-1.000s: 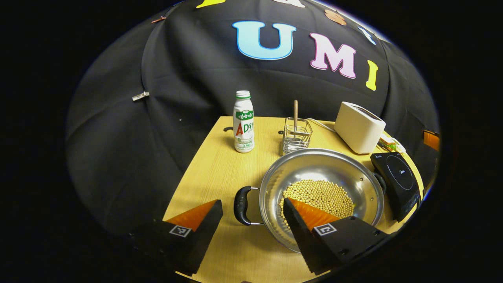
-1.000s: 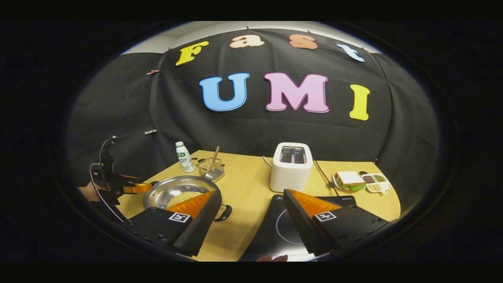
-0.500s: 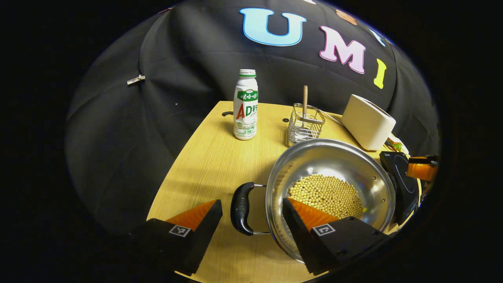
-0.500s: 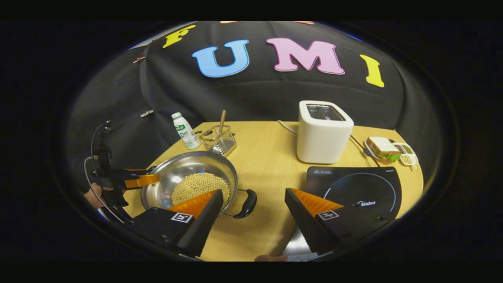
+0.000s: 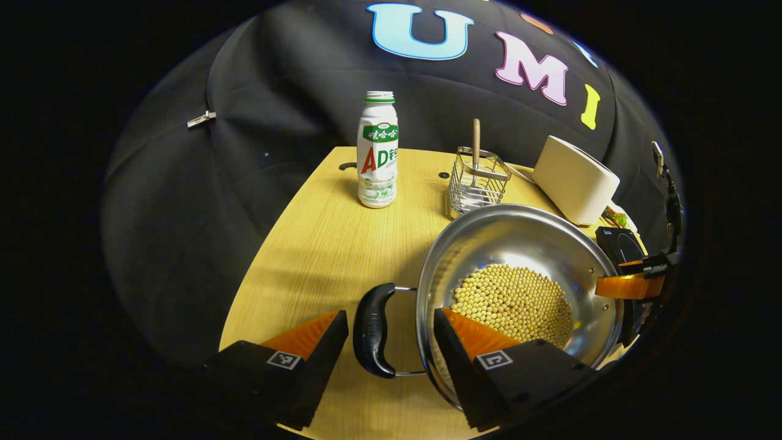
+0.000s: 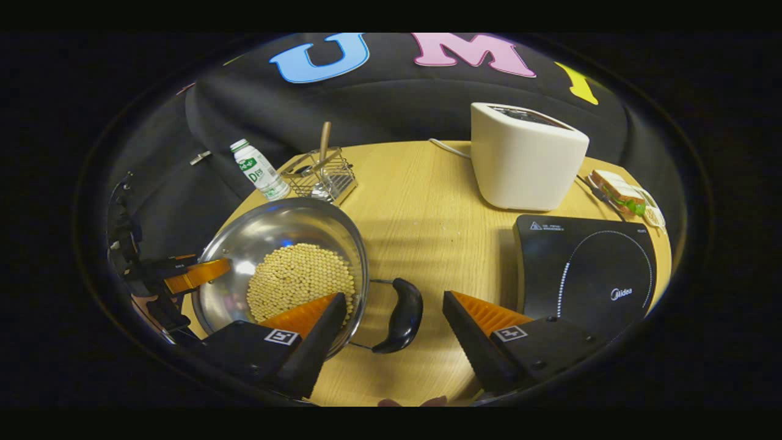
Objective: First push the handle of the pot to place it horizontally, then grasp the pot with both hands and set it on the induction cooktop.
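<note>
Both grippers gape wide, left gripper point(image 5: 391, 333) and right gripper point(image 6: 394, 318) each straddling a black handle of the bean-filled steel pot point(image 6: 284, 269) beside the black induction cooktop point(image 6: 586, 269); you're at the grasp, so lower and clamp both.

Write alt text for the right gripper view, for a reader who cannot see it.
The open right gripper straddles the black curved handle of a shiny steel pot holding yellow beans on a wooden table. A black induction cooktop lies right of it, a white toaster behind.
</note>
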`<state>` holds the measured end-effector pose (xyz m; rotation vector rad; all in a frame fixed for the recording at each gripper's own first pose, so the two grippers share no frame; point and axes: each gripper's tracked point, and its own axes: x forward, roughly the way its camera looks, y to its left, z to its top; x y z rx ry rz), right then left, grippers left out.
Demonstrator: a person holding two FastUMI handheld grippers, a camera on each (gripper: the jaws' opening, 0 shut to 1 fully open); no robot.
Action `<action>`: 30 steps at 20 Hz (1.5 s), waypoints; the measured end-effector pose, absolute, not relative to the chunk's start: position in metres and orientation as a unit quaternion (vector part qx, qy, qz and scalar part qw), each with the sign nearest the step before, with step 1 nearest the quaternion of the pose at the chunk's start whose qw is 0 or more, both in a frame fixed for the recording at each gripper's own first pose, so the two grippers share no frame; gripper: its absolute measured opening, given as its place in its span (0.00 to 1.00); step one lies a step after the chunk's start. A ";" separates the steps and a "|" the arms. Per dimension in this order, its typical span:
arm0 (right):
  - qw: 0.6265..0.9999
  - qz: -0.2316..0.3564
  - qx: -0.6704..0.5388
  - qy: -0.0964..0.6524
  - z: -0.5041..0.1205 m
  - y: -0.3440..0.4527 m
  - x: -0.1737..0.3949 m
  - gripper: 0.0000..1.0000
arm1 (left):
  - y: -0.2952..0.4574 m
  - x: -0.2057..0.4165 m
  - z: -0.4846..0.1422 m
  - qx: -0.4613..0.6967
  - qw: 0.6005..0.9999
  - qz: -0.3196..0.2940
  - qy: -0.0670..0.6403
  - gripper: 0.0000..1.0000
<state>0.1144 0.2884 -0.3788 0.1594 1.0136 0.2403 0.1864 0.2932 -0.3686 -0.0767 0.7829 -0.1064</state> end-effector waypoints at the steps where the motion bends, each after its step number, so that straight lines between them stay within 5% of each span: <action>1: 0.861 0.116 0.078 0.490 -0.383 0.291 0.114 0.99 | 0.292 0.187 -0.370 -0.040 0.921 -0.055 0.383 0.87; 3: 0.855 0.115 0.081 0.499 -0.391 0.297 0.114 0.94 | 0.290 0.187 -0.372 -0.042 0.920 -0.058 0.384 0.83; 5: 0.848 0.113 0.085 0.510 -0.397 0.301 0.113 0.72 | 0.292 0.187 -0.373 -0.039 0.919 -0.055 0.388 0.78; 6: 0.846 0.110 0.084 0.514 -0.400 0.303 0.114 0.76 | 0.292 0.186 -0.372 -0.039 0.920 -0.056 0.387 0.71; 12: 0.851 0.098 0.063 0.512 -0.397 0.298 0.112 0.57 | 0.286 0.180 -0.371 -0.046 0.916 -0.056 0.395 0.60; 30: 0.857 0.080 0.080 0.503 -0.305 0.164 0.091 0.55 | 0.166 0.149 -0.272 -0.040 0.910 -0.072 0.405 0.56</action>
